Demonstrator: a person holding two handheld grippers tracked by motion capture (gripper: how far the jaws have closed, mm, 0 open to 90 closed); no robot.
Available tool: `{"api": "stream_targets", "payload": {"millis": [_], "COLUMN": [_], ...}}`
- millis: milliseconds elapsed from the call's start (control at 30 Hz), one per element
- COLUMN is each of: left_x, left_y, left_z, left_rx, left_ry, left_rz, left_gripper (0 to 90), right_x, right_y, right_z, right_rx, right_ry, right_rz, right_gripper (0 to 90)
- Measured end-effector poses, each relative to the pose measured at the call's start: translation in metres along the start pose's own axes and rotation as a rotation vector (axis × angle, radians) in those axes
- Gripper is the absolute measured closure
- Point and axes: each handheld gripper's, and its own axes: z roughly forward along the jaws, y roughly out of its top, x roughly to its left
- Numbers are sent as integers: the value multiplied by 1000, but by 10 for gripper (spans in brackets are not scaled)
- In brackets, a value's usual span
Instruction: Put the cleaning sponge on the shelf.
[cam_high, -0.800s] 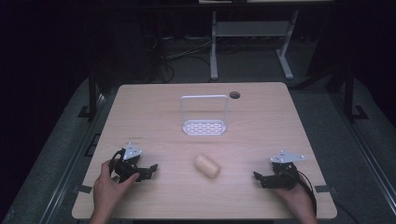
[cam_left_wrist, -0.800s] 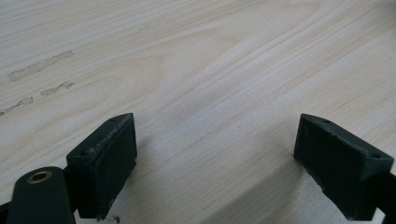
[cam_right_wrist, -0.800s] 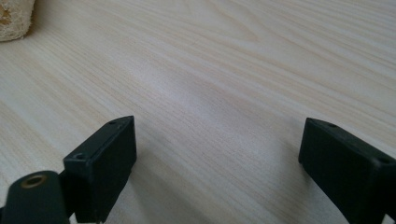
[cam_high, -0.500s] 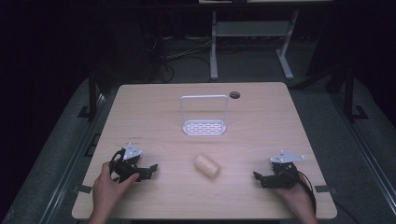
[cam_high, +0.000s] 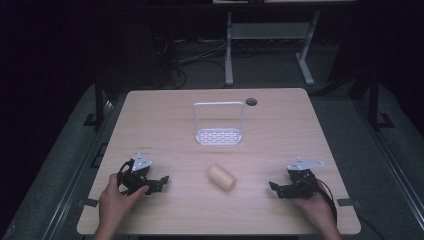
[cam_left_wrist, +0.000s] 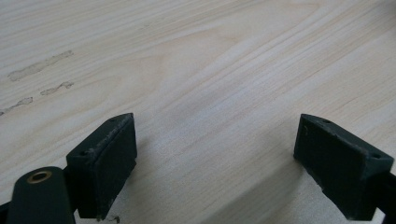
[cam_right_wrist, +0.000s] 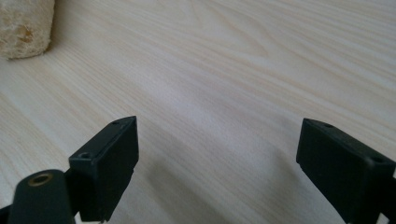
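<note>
Wood table (cam_high: 280, 125): my left gripper (cam_high: 159, 184) and right gripper (cam_high: 276, 189) rest with jaws apart, empty, flanking the sponge roll (cam_high: 222, 178).

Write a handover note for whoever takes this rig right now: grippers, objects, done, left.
Left gripper: open, nothing between the jaws, low over the table's near left.
Right gripper: open, nothing between the jaws, near right.
Pale beige porous cylinder, loofah-like: lying on its side on the light wooden table, between the grippers, untouched.
White wire rack with perforated base: upright behind it, mid-table.
Done: nothing handled yet.
Left: probably pick up the cylinder; the rack looks the likely destination.
</note>
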Motion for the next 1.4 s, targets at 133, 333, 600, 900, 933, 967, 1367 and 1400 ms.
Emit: {"api": "stream_targets", "payload": {"millis": [133,333,600,900,933,967,1367,1400], "left_x": [0,0,0,0,0,0,0,0], "left_y": [0,0,0,0,0,0,0,0], "left_z": [0,0,0,0,0,0,0,0], "left_rx": [0,0,0,0,0,0,0,0], "left_ry": [0,0,0,0,0,0,0,0], "left_rz": [0,0,-1,0,0,0,-1,0], "left_gripper": [127,127,126,127,127,127,127,127], "right_x": [1,2,5,9,10,10,17,19], "right_y": [5,9,15,26,30,30,43,45], "right_z": [-1,-1,1,3,4,4,11,12], "right_rx": [-3,-7,-5,-20,-24,-24,-34,-37], "right_ry": [7,16,32,50,54,54,78,82], "right_rz": [-4,-11,-19,-24,-31,-31,-54,-58], "right_gripper": [128,128,128,128,128,128,128,128]}}
